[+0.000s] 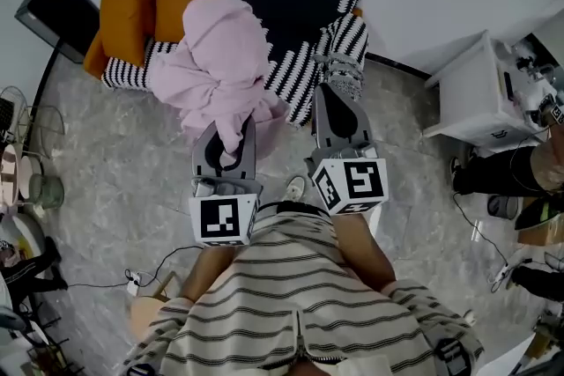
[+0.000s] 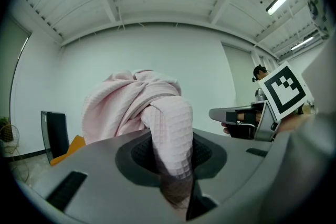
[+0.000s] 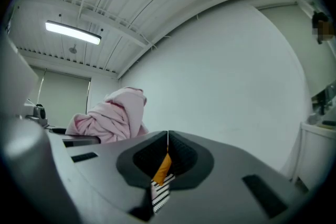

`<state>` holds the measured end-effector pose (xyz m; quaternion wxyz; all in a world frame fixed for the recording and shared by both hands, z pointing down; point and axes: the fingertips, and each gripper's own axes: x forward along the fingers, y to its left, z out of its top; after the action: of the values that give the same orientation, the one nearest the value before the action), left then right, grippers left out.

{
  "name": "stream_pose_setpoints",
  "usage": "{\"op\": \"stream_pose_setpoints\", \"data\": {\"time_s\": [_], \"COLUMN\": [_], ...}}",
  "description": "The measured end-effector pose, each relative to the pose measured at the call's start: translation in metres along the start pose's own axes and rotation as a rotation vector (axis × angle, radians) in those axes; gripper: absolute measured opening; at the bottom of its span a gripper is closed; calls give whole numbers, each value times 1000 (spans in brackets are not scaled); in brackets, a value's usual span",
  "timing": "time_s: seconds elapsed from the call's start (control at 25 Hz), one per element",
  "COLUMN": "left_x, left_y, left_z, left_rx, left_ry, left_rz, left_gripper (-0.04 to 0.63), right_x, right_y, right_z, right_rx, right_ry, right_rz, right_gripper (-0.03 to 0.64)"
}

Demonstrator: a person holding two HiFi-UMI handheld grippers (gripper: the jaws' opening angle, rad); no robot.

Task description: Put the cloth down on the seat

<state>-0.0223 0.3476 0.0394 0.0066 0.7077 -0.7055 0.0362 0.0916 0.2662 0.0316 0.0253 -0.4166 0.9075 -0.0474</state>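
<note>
While I hold both grippers at the front of the striped seat [image 1: 304, 9], the left gripper [image 1: 227, 136] fingers clamp a fold of the pink cloth [image 1: 220, 57], which is bunched above the seat's front edge. The right gripper [image 1: 340, 92] fingers are closed together and empty, also at that edge.
</note>
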Motion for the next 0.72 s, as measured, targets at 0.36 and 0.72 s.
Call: {"op": "stream_pose_setpoints", "data": {"time_s": [0.36, 0.72], "left_x": [100, 148], "left_y": [-3, 8], "left_z": [13, 0], "left_rx": [-15, -22], "left_ry": [9, 57], "left_rz": [-3, -7], "left_gripper": [103, 103], "right_x": [73, 120], "right_y": [-59, -82], "right_z": [10, -9], "right_rx": [7, 53], "right_ry": [-5, 39], "right_rz": [42, 26], "right_gripper": [14, 14]}}
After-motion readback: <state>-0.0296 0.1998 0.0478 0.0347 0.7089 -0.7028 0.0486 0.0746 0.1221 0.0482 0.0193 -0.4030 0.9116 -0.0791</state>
